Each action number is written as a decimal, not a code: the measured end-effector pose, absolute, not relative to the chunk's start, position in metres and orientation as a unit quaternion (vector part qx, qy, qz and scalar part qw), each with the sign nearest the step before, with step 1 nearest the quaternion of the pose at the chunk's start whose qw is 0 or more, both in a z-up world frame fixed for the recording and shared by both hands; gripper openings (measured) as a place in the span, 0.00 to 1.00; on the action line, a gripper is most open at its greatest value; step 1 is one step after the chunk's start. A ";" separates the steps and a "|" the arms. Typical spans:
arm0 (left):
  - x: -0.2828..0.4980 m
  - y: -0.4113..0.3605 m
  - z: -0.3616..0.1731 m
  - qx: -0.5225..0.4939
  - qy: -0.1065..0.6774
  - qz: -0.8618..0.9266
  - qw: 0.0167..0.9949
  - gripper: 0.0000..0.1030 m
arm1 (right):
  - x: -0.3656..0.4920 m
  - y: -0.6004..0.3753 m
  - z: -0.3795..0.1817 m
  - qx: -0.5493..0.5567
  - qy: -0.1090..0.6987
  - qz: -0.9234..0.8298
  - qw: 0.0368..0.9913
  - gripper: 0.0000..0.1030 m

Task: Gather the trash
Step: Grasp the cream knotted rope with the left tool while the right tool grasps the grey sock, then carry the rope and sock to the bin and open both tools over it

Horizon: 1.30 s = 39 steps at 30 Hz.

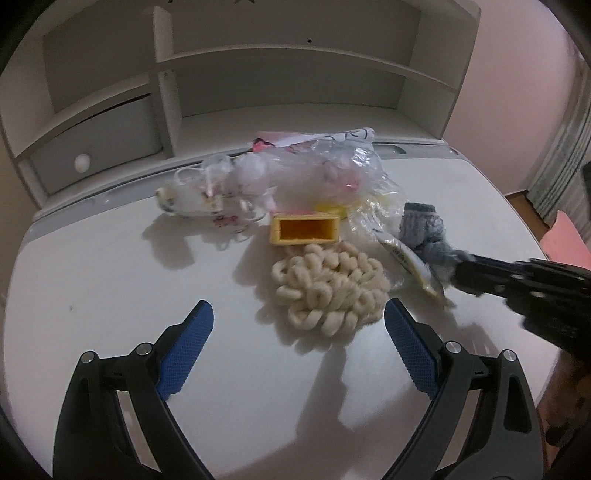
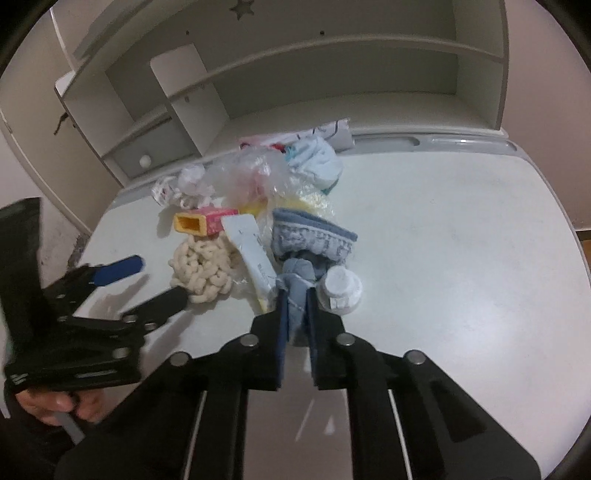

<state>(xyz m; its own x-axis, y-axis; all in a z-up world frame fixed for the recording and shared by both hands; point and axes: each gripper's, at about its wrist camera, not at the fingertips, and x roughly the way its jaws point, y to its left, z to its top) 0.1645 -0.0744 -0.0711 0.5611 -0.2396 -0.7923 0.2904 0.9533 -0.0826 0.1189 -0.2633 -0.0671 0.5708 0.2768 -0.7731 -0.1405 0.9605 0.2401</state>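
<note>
Two grippers worked my desk: the right gripper (image 2: 296, 295) pinched a soft, limp blue sock (image 2: 295, 271) at its toe — the left gripper (image 1: 297, 332) gaped wide.

Fuzzy cloth sock (image 2: 312, 236), crinkly glossy plastic bag (image 1: 325, 173)

A white table (image 1: 110, 295) fills the foreground, its surface smooth and rounded at the corners. At its back edge runs a grey strip (image 2: 424, 142). Behind it stands a white shelf unit (image 1: 280, 62) with several open compartments. Low on its left side sits a drawer with a round white knob (image 1: 81, 162). A star shape (image 2: 242, 8) is cut into the top of the unit. To the right are a pink wall (image 1: 517, 74) and a grey curtain (image 1: 569, 166).
</note>
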 end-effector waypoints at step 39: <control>0.047 -0.253 -0.004 0.093 0.371 -0.326 0.864 0.19 | -0.079 -0.457 -0.019 0.178 0.364 -0.065 0.912 0.09</control>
<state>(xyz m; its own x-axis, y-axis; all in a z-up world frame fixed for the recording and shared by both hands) 0.0473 -0.2534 -0.0042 0.5120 -0.4944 -0.7025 0.6328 0.7701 -0.0808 -0.0792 -0.4571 -0.0191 0.7272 0.0110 -0.6864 0.2476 0.9284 0.2771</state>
